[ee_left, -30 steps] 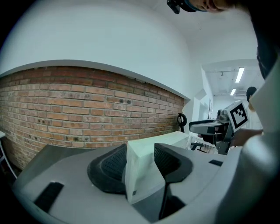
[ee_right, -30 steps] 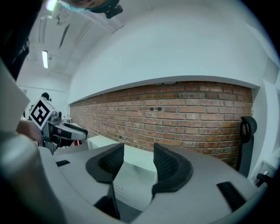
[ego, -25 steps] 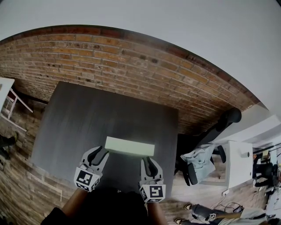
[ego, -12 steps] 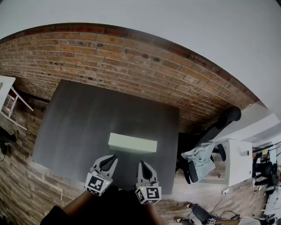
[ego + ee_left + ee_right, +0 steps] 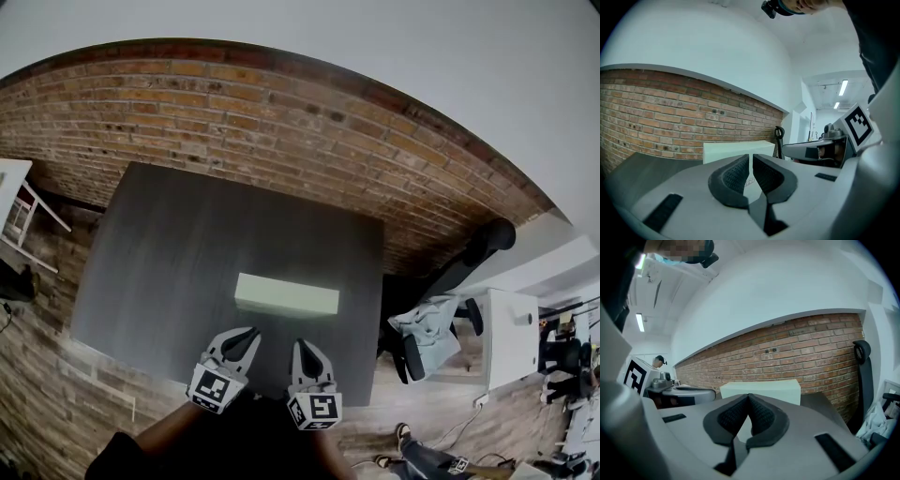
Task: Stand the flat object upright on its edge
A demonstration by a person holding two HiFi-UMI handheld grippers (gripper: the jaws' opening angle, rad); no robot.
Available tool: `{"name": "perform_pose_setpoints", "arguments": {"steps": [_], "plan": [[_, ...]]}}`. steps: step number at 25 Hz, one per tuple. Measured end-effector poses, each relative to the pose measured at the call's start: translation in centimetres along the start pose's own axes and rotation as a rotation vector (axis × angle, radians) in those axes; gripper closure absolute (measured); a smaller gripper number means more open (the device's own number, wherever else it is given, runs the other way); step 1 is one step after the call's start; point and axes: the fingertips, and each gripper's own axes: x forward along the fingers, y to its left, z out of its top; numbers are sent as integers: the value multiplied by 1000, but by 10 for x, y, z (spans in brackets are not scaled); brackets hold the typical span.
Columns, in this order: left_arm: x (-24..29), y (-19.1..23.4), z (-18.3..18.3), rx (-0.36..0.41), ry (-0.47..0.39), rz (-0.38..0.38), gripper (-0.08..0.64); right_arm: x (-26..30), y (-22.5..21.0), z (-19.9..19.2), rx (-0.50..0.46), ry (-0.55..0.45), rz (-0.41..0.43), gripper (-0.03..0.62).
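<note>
The head view looks steeply down from above the bench (image 5: 169, 253), near its front edge. Each gripper view rides low behind its own jaws, facing nearly level across the bench. All three share the pale slab (image 5: 286, 294) and brick wall (image 5: 281, 122).

brick wall (image 5: 281, 122): red, white above | table (image 5: 169, 253): dark grey | office chair (image 5: 487, 248): black | strip lights (image 5: 843, 87): lit

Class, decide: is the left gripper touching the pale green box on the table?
Apart. The head view shows bare table between the left gripper and the box.
</note>
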Motion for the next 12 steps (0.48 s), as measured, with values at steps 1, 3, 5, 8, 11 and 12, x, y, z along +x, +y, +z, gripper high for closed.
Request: {"name": "perform_pose_setpoints", "arguments": {"steps": [1, 3, 5, 8, 11, 12], "plan": [[0, 0, 0, 0, -2, -1, 509, 0, -1, 0, 3, -2, -1, 569], [0, 1, 0, 2, -3, 1, 509, 0, -2, 0, 18, -5, -2, 569], [0, 2, 0, -1, -5, 5, 509, -1, -3, 0, 27, -8, -3, 568], [0, 1, 0, -6, -7, 5, 509, -1, -4, 1, 22, -10, -3, 569], [1, 1, 2, -6, -8, 3, 509, 0, -4, 2, 19, -10, -2, 569], [1, 1, 3, -5, -9, 3, 509, 0, -4, 2, 18, -11, -2, 569]]}}
